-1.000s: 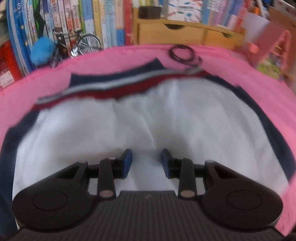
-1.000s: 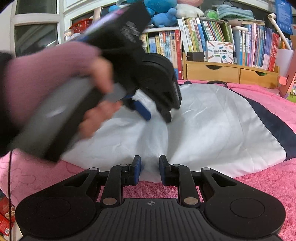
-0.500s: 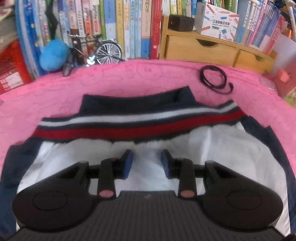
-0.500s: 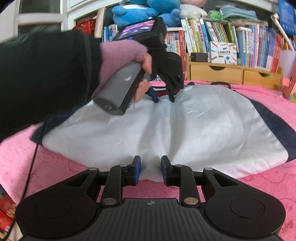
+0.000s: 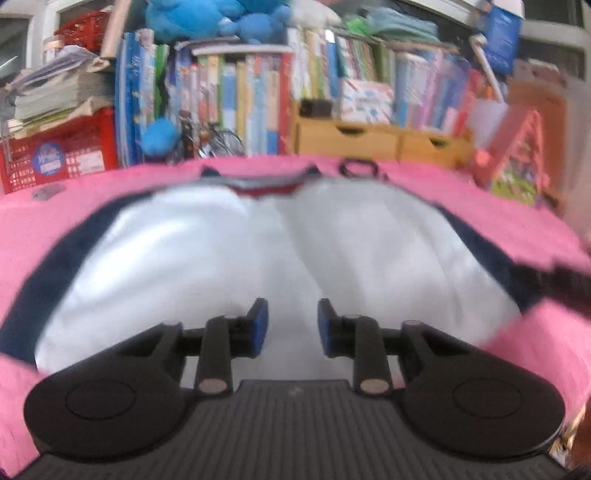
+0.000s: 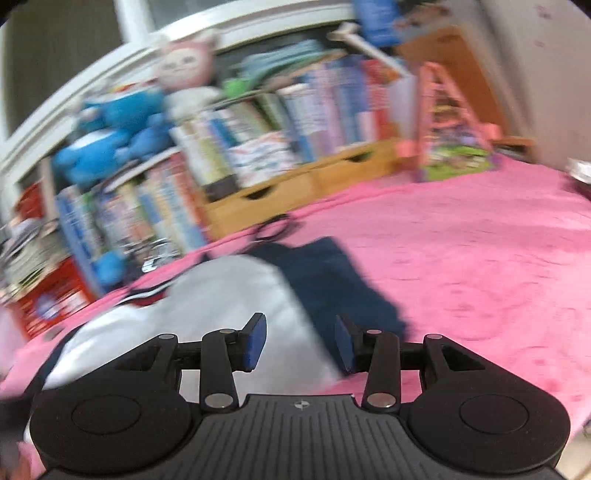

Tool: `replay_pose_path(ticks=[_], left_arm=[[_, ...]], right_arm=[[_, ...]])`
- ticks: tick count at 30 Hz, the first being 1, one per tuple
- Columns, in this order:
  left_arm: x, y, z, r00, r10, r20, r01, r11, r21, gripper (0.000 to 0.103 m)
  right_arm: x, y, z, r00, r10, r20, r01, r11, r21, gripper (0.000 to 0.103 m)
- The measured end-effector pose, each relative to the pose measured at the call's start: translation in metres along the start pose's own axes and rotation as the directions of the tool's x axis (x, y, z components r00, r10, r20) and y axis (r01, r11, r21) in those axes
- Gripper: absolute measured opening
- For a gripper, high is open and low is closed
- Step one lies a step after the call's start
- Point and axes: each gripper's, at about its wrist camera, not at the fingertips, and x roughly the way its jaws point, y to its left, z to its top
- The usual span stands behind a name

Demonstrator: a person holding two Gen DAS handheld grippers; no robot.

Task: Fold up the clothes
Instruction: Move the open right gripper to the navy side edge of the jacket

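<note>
A white shirt (image 5: 229, 258) with navy sleeves lies spread flat on the pink blanket (image 5: 480, 206), its collar end with the red and white stripe (image 5: 266, 188) turned toward the bookshelf (image 5: 240, 103). The left gripper (image 5: 292, 325) hangs over the shirt's near hem, roughly midway across it, its blue-padded fingers (image 5: 260, 325) parted with only white cloth showing in the gap; nothing is held. The right gripper (image 6: 300, 343) sits over the shirt's right edge, tilted, where white body meets navy sleeve (image 6: 332, 280); its fingers are spread wide too, and empty. Whether either gripper's pads touch the cloth I cannot tell, as both views are blurred. In the left view a dark blurred shape crosses the shirt's right sleeve at the frame's edge; I cannot make out what it is. Just past the collar, on the blanket, lies a black cord loop (image 5: 358, 169). Beyond that stand wooden drawers (image 5: 369, 142) against the bookshelf, with a small model bicycle (image 5: 214, 142) and a blue ball (image 5: 159, 134) to their left, and a red crate (image 5: 62, 151) further left. Blue plush toys (image 5: 221, 18) sit atop the books. To the right of the shirt, at the blanket's far edge, stands a pink toy house (image 6: 454, 129).
</note>
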Motion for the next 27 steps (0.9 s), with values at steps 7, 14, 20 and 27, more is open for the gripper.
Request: replay_pose_path(ticks=[7,14,20,27], left_arm=[[0.001,-0.007,-0.012,0.999,0.018,-0.031,-0.017,0.999,0.034,0.026],[0.003,-0.01,-0.02,0.999,0.031,-0.038,-0.03,0.999,0.032,0.027],[0.003,-0.008,-0.021,0.999,0.025,-0.039,-0.024,0.999,0.025,0.028],[0.004,-0.009,-0.021,0.999,0.028,-0.032,-0.027,0.999,0.026,0.028]], right_arm=[[0.003,-0.029,-0.004,0.997,-0.076,-0.031,0.078,0.995,0.063,0.045],[0.008,-0.039,-0.009,0.992,-0.104,-0.071,0.111,0.989,0.102,0.049],[0.007,-0.033,-0.016,0.993,-0.098,-0.07,0.105,0.987,0.118,0.049],[0.006,-0.022,-0.022,0.996,-0.052,-0.073,0.06,0.993,0.103,0.057]])
